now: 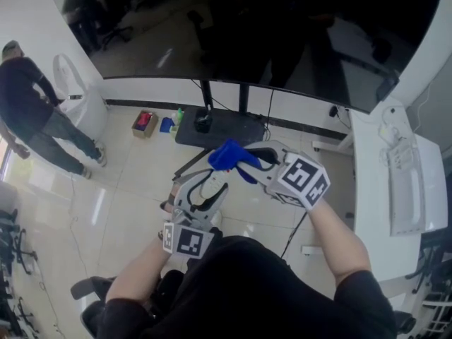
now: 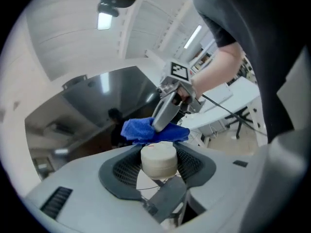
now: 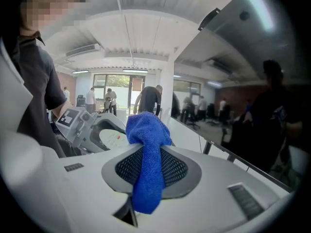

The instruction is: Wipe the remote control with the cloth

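In the head view both grippers meet in front of my chest, above the floor. My left gripper (image 1: 203,191) is shut on the white remote control (image 1: 212,183). Its cream end (image 2: 158,159) shows between the jaws in the left gripper view. My right gripper (image 1: 244,164) is shut on a blue cloth (image 1: 231,155), which hangs down through its jaws (image 3: 147,159). The bunched cloth (image 2: 143,129) rests against the remote's far end, with the right gripper (image 2: 166,111) just behind it. From the right gripper view the remote's button face (image 3: 113,139) lies just past the cloth, beside the left gripper (image 3: 80,124).
A large dark screen (image 1: 247,27) on a stand with a black base (image 1: 219,129) fills the far side. A white desk (image 1: 402,182) runs along the right. A person (image 1: 35,111) stands at far left. Small boxes (image 1: 145,123) sit on the tiled floor.
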A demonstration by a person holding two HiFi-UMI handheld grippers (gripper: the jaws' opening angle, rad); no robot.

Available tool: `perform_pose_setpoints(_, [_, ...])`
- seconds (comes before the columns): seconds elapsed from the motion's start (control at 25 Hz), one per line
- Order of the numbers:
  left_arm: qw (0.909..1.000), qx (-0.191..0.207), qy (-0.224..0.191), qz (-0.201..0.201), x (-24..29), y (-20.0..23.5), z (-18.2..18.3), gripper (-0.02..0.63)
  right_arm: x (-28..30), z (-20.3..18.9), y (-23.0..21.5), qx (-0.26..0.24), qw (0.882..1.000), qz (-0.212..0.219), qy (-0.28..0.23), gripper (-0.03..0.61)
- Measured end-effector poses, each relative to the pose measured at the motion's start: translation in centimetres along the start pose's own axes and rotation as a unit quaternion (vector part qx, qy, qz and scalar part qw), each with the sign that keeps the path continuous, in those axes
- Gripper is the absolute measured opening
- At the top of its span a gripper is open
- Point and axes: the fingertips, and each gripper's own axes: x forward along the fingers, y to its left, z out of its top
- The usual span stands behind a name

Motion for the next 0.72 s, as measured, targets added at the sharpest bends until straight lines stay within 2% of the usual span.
perform_pose_setpoints(0.04, [0.9969, -0.077, -0.010, 0.007, 0.3, 1.0, -0.2, 0.209, -0.4, 0.8, -0.2, 0.004, 1.000, -0.008, -0.026, 0.092])
perform_pose_setpoints(0.08, [0.9834, -0.180, -0.022, 0.015, 0.6, 2.3, -0.7, 0.209, -1.0, 1.6, -0.6, 0.014, 0.998, -0.020, -0.059, 0.092])
perform_pose_setpoints(0.12, [0.9548, -0.294, -0.037, 0.019, 0.9, 3.6, -1.4, 0.209, -1.6, 2.1, -1.1, 0.031, 0.995, -0.035, -0.093, 0.092])
perform_pose_setpoints(0.16, [0.9114, -0.407, -0.058, 0.022, 1.1, 4.9, -2.1, 0.209, -2.2, 2.4, -1.6, 0.053, 0.990, -0.051, -0.123, 0.092])
perform_pose_setpoints(0.2, [0.8572, -0.507, -0.085, 0.022, 1.3, 6.1, -2.8, 0.209, -2.4, 2.3, -1.9, 0.074, 0.984, -0.066, -0.145, 0.092])
perform_pose_setpoints(0.24, [0.7975, -0.592, -0.117, 0.023, 1.5, 7.2, -3.4, 0.209, -2.4, 1.8, -1.9, 0.090, 0.980, -0.079, -0.157, 0.092])
perform_pose_setpoints(0.32, [0.6804, -0.711, -0.175, 0.023, 1.9, 8.6, -4.1, 0.209, -1.4, 0.8, -1.0, 0.097, 0.979, -0.093, -0.155, 0.092])
perform_pose_setpoints(0.36, [0.6308, -0.749, -0.202, 0.017, 2.1, 9.0, -4.1, 0.209, -0.6, 0.3, -0.1, 0.087, 0.981, -0.094, -0.146, 0.092])
perform_pose_setpoints(0.4, [0.5934, -0.773, -0.225, 0.008, 2.3, 9.2, -4.0, 0.209, 0.4, -0.1, 0.8, 0.070, 0.984, -0.093, -0.133, 0.092])
perform_pose_setpoints(0.44, [0.5682, -0.787, -0.240, 0.000, 2.5, 9.2, -3.9, 0.209, 1.3, -0.3, 1.8, 0.050, 0.988, -0.090, -0.119, 0.092])
perform_pose_setpoints(0.48, [0.5511, -0.796, -0.249, -0.008, 2.6, 9.0, -3.9, 0.209, 2.0, -0.5, 2.6, 0.031, 0.990, -0.087, -0.105, 0.092])
perform_pose_setpoints(0.52, [0.5389, -0.803, -0.254, -0.014, 2.8, 8.8, -3.8, 0.209, 2.6, -0.6, 3.2, 0.014, 0.992, -0.086, -0.094, 0.092])
perform_pose_setpoints(0.56, [0.5309, -0.808, -0.255, -0.021, 2.9, 8.5, -3.6, 0.209, 3.1, -0.7, 3.6, -0.001, 0.993, -0.084, -0.085, 0.092])
perform_pose_setpoints(0.6, [0.5265, -0.811, -0.253, -0.028, 3.0, 8.2, -3.4, 0.207, 3.3, -0.7, 3.8, -0.014, 0.993, -0.084, -0.079, 0.092])
perform_pose_setpoints(0.72, [0.5268, -0.814, -0.238, -0.056, 3.4, 6.9, -2.7, 0.207, 3.4, -0.7, 3.4, -0.042, 0.992, -0.096, -0.067, 0.092])
